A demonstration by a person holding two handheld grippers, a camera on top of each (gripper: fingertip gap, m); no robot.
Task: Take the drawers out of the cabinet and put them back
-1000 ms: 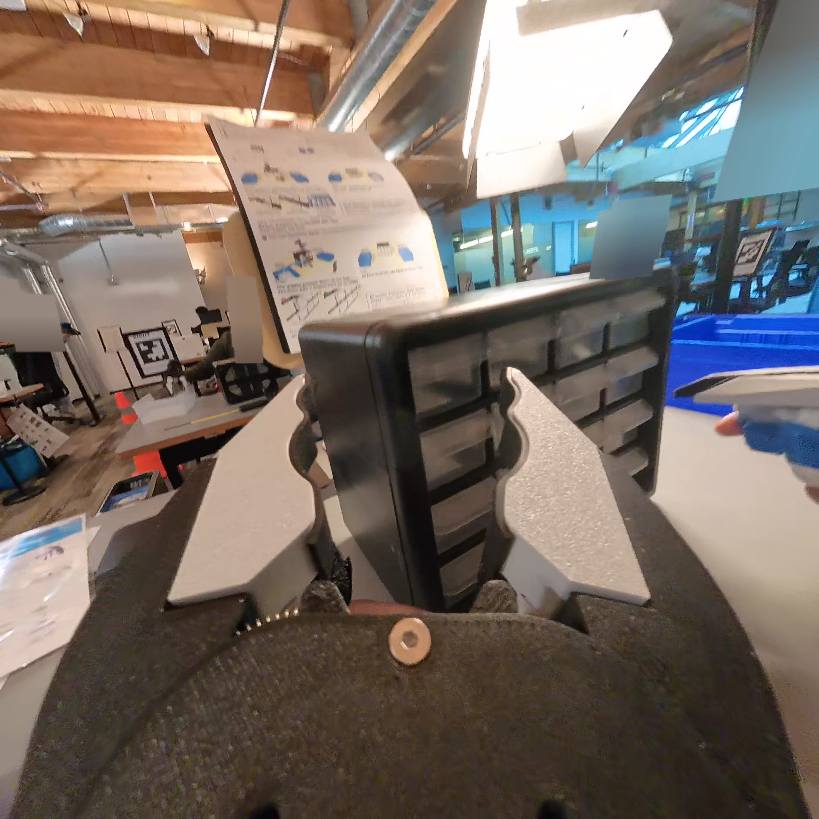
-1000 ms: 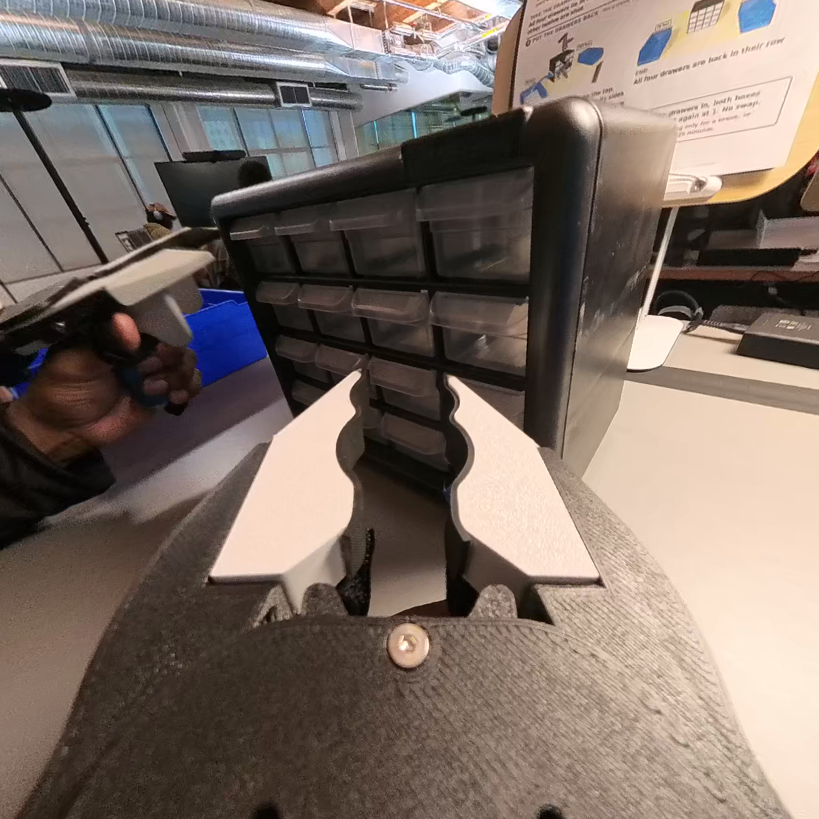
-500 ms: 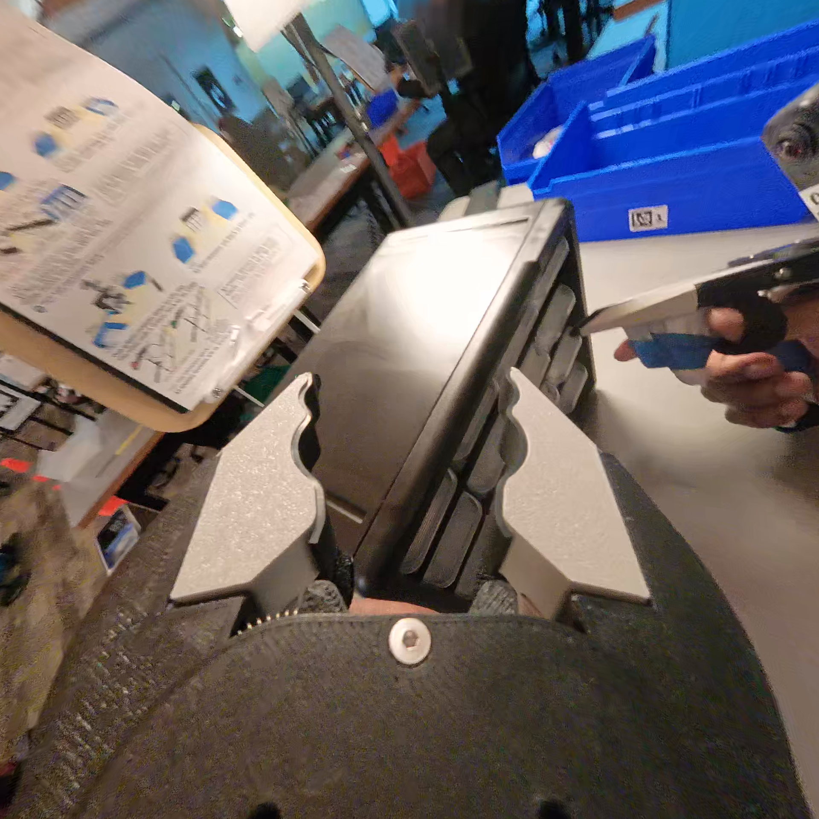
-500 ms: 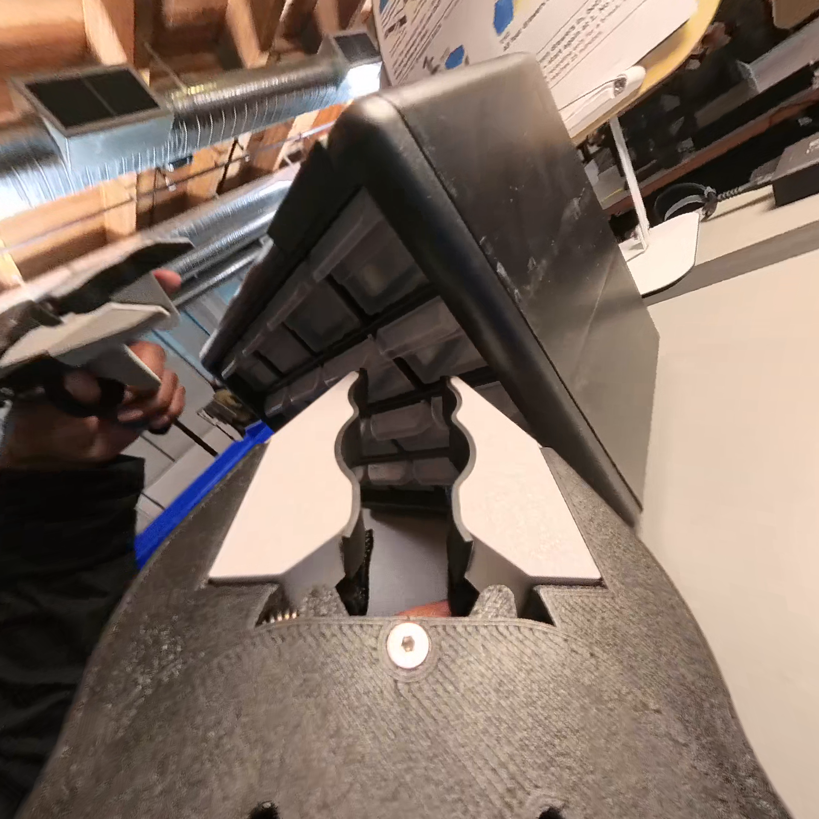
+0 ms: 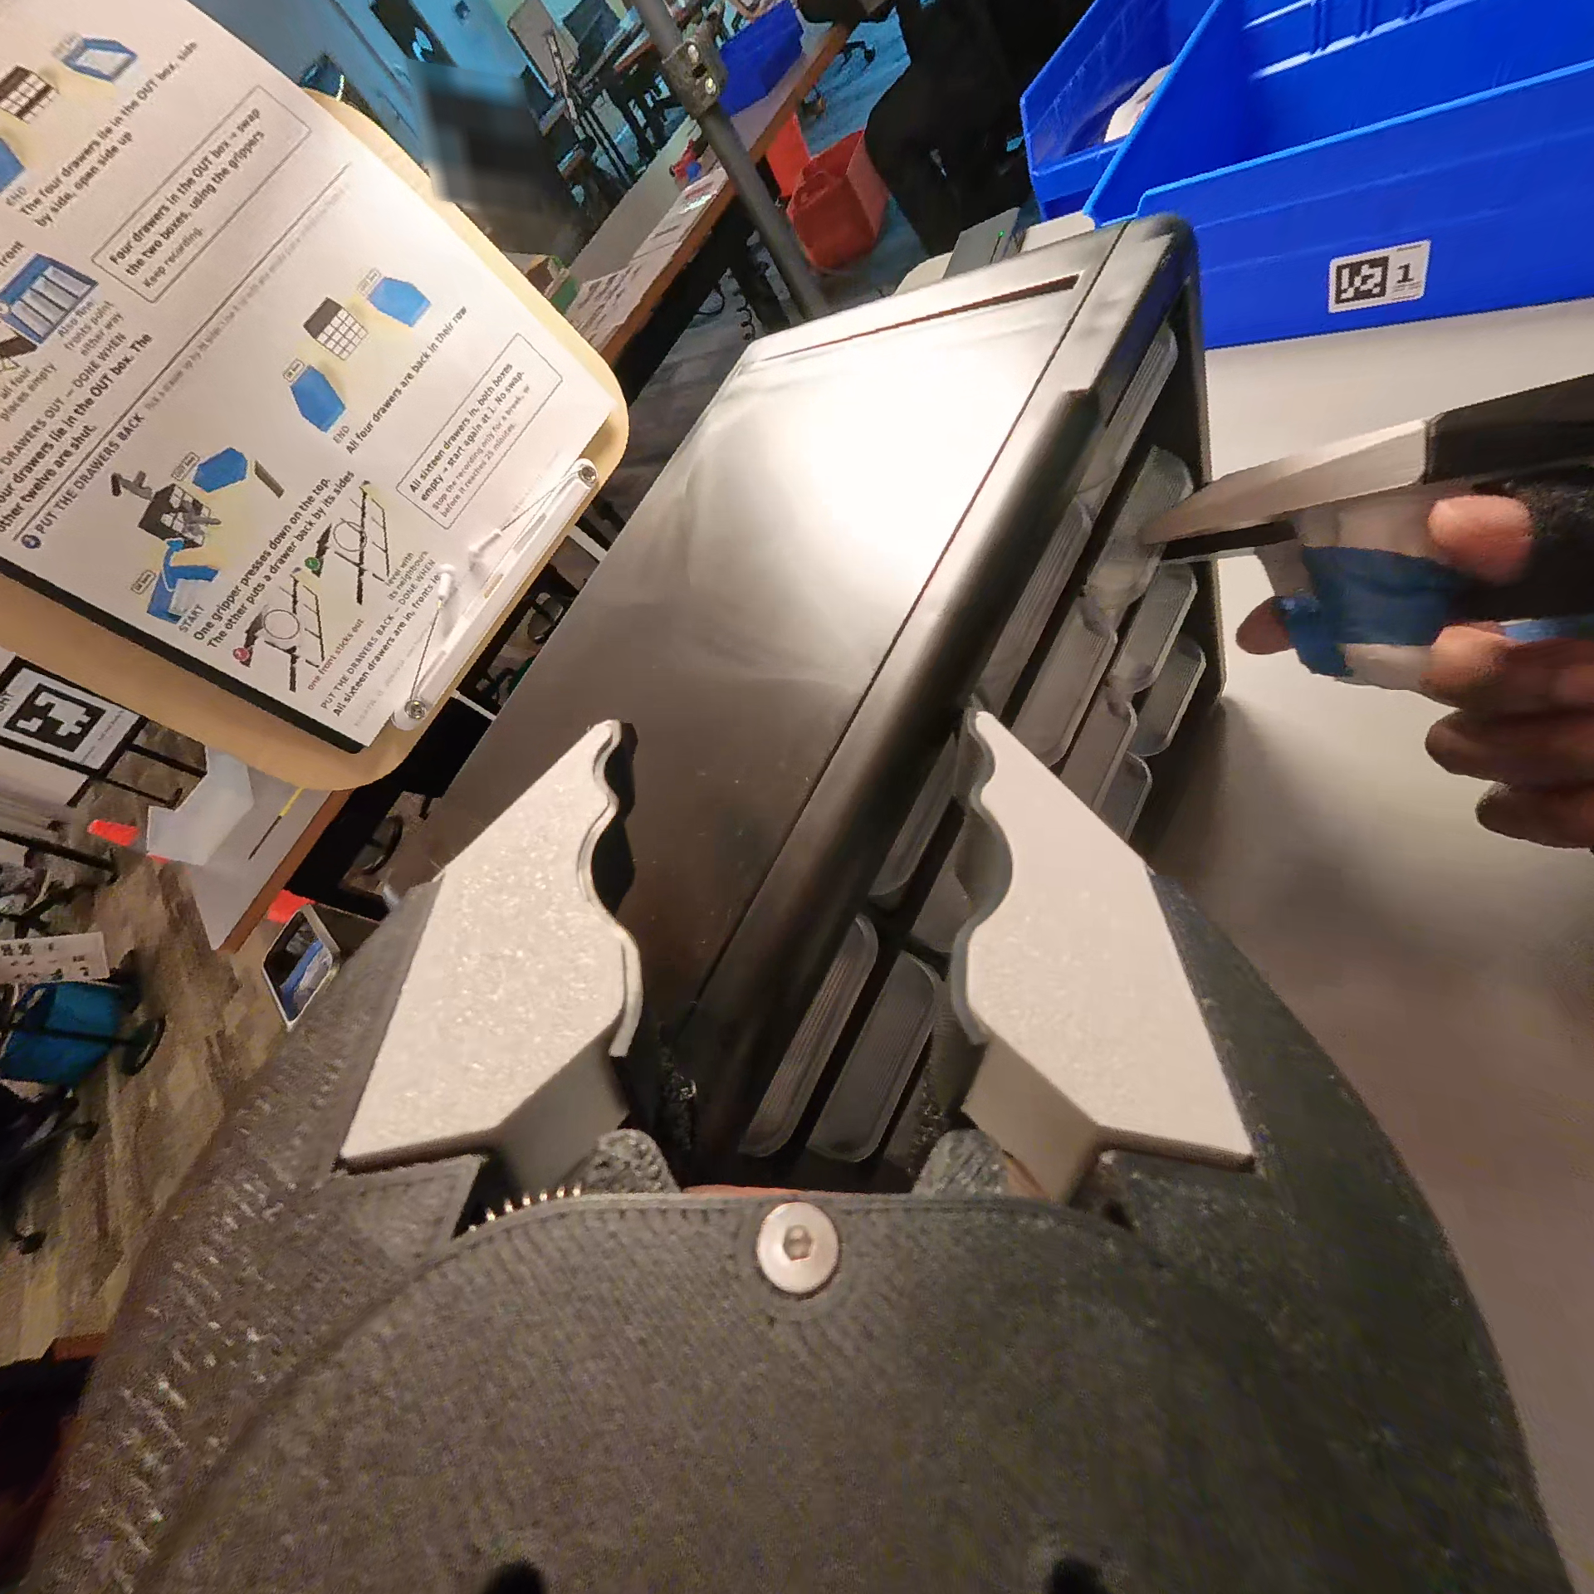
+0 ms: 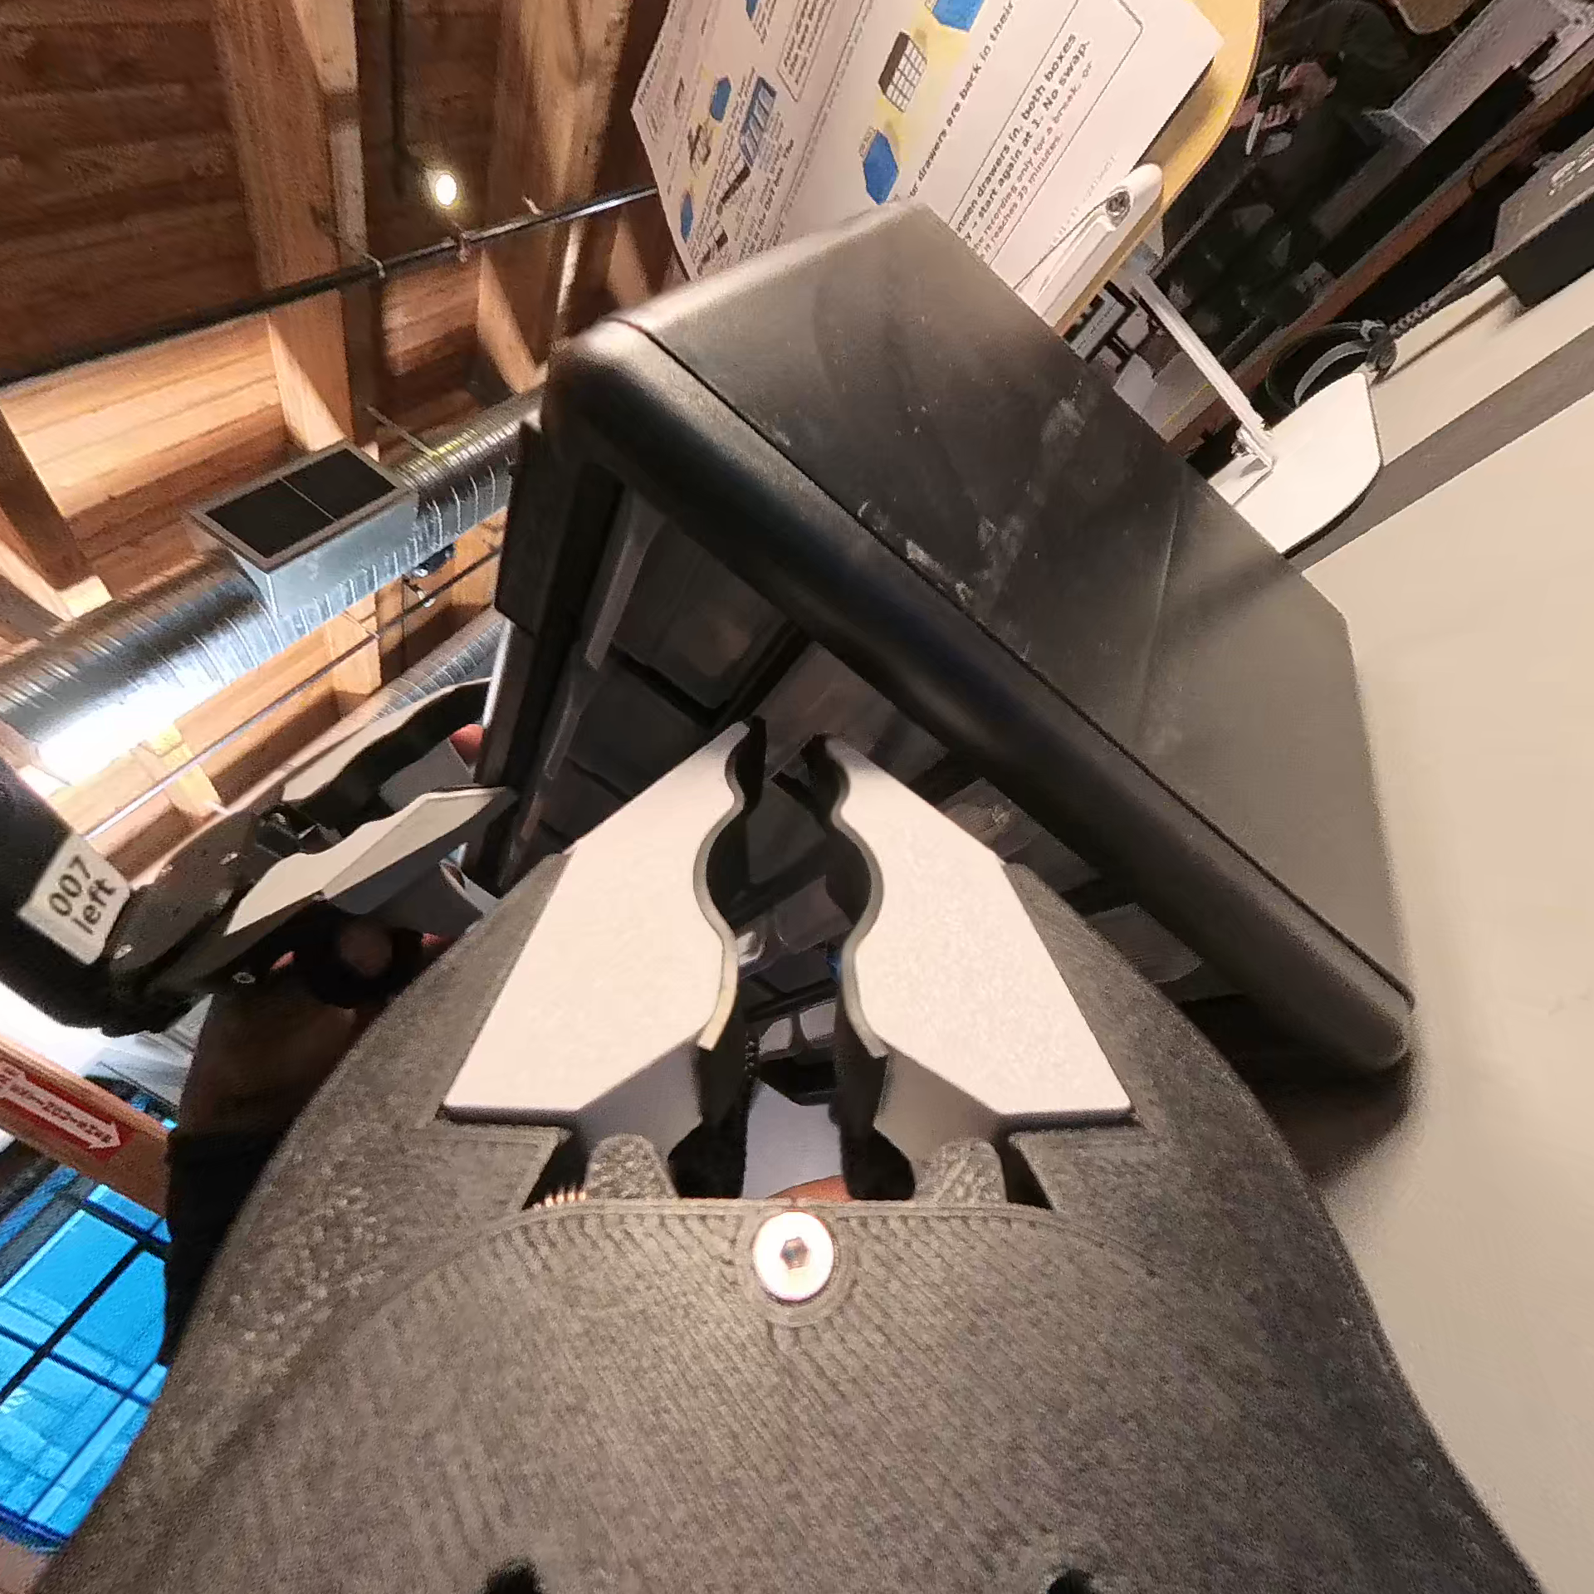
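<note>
The black cabinet (image 5: pixel 819 535) stands on the grey table with its clear drawers facing right. My left gripper (image 5: pixel 789 742) is open wide, and its fingers straddle the cabinet's top front edge without pinching it. My right gripper (image 6: pixel 787 742) is at the cabinet's front, shut on the front lip of a clear drawer (image 6: pixel 819 690) in an upper row. In the left wrist view the right gripper (image 5: pixel 1208 517) has its tips on that drawer (image 5: pixel 1139 526). In the right wrist view the left gripper (image 6: pixel 414 828) rests against the cabinet (image 6: pixel 992 535).
Blue bins (image 5: pixel 1380 172) stand behind the cabinet. An instruction sheet on a clipboard stand (image 5: pixel 259 388) leans at the left. A hand (image 5: pixel 1484 655) holds the right gripper. Bare grey table (image 6: pixel 1466 776) lies to the cabinet's right.
The left gripper rose from the cabinet's corner to over its top, still open. The right gripper moved in to the drawer fronts and its jaws closed from part open onto a drawer lip.
</note>
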